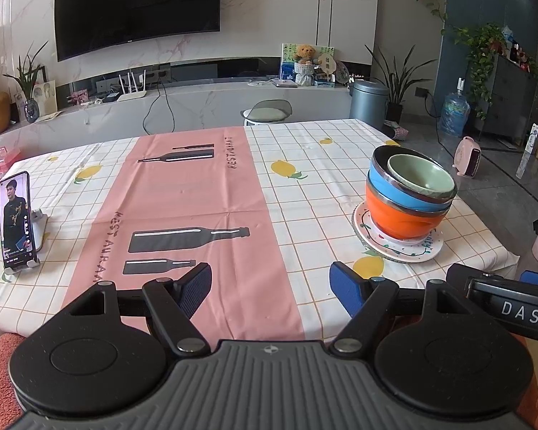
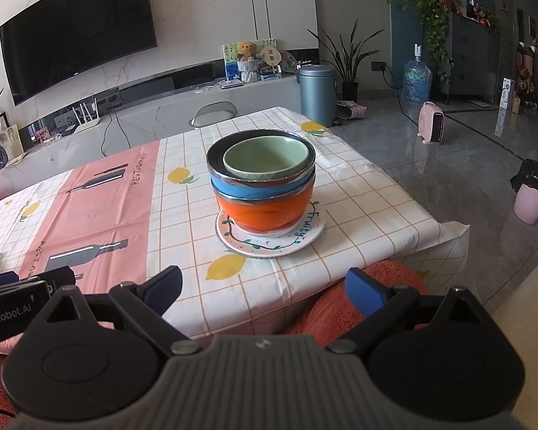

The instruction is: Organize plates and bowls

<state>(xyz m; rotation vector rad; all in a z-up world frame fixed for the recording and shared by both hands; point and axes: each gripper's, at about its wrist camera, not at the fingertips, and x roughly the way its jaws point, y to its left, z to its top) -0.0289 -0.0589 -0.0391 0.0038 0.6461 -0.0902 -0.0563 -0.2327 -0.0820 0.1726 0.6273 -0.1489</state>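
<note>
- Right wrist view: the right hand-held gripper (image 2: 262,292) hangs over the near tabletop (image 2: 358,211) edge, fingers spread wide, holding nothing.
- Straight ahead, a green bowl (image 2: 267,159) nests in a blue bowl (image 2: 258,188), which sits in an orange bowl (image 2: 265,211) on a plate (image 2: 297,234).
- Left wrist view: the left hand-held gripper (image 1: 270,286) is likewise spread apart and empty, with a phone (image 1: 15,220) propped at far left.

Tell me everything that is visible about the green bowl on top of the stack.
The green bowl is small, pale green, and looks like glazed ceramic, with a faint faceted pattern on its outer wall. It appears empty. It is the top of the stack, nested inside the blue bowl, which sits in the orange bowl on a decorated plate. It is tilted, not level, and sits off-centre against the blue bowl's metal rim. Neither gripper touches it.
</note>
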